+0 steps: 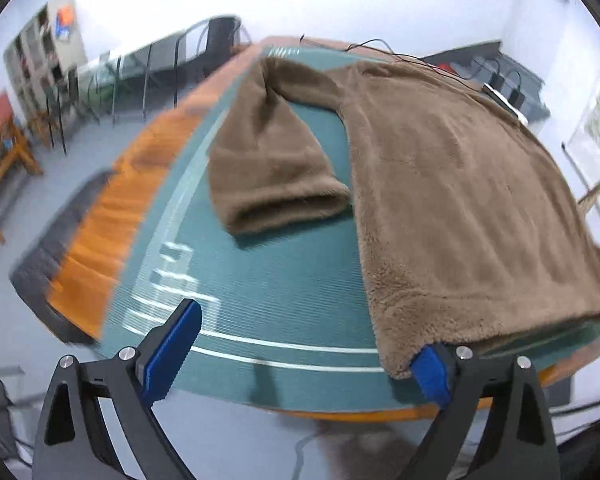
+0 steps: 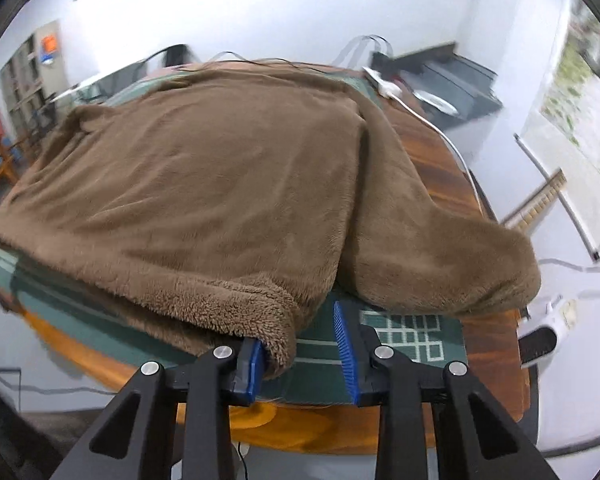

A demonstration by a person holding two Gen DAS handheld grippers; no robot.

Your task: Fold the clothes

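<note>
A brown fleece sweater [image 1: 452,184] lies flat on a green mat [image 1: 268,280] that covers a wooden table. Its left sleeve [image 1: 268,168] is bent back towards the near edge, cuff on the mat. My left gripper [image 1: 304,364] is open wide at the near edge, and the sweater's hem corner lies over its right blue pad [image 1: 432,376]. In the right wrist view the sweater [image 2: 204,176] fills the middle and its other sleeve [image 2: 440,248] drapes to the right. My right gripper [image 2: 300,360] is open, with the near hem corner [image 2: 276,328] hanging between its fingers against the left pad [image 2: 254,372].
The wooden table's edge [image 2: 300,428] curves just beyond both grippers. A white cable [image 2: 452,148] and a power strip [image 2: 384,84] lie at the far right of the table. Chairs and shelving [image 1: 32,80] stand by the left wall. A white device [image 2: 548,328] sits on the floor at right.
</note>
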